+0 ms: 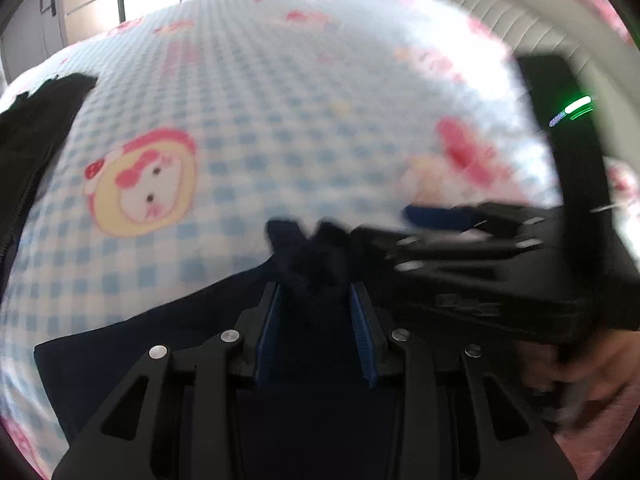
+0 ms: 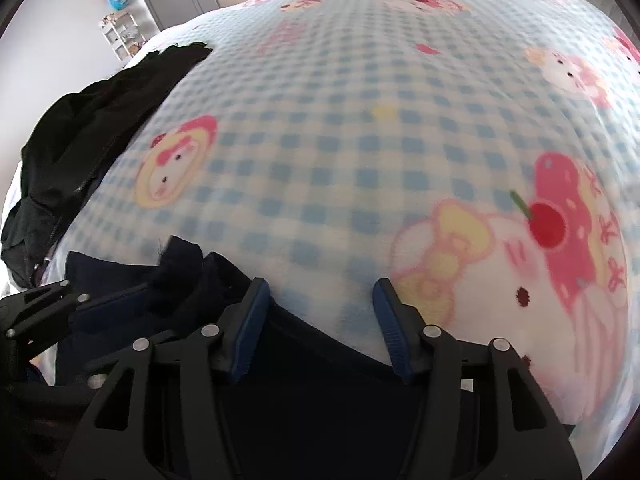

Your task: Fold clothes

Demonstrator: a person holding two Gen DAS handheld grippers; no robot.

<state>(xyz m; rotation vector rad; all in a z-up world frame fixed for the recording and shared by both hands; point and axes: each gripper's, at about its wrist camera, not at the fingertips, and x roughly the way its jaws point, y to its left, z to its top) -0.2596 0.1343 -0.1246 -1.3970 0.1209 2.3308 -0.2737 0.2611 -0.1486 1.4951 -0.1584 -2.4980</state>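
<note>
Left gripper clamped on bunched navy garment, right gripper open over its edge, checked blanket, black jacket at left

Left gripper jaws around a bunched peak of navy garment, fabric filling the gap. Right gripper blurred, just right of the jaws. Checkered cartoon blanket beyond. Black zip jacket far left of jaws.

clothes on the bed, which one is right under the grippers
The navy garment, lying flat at the near edge; the black zipped jacket sits heaped far off to the left.
</note>
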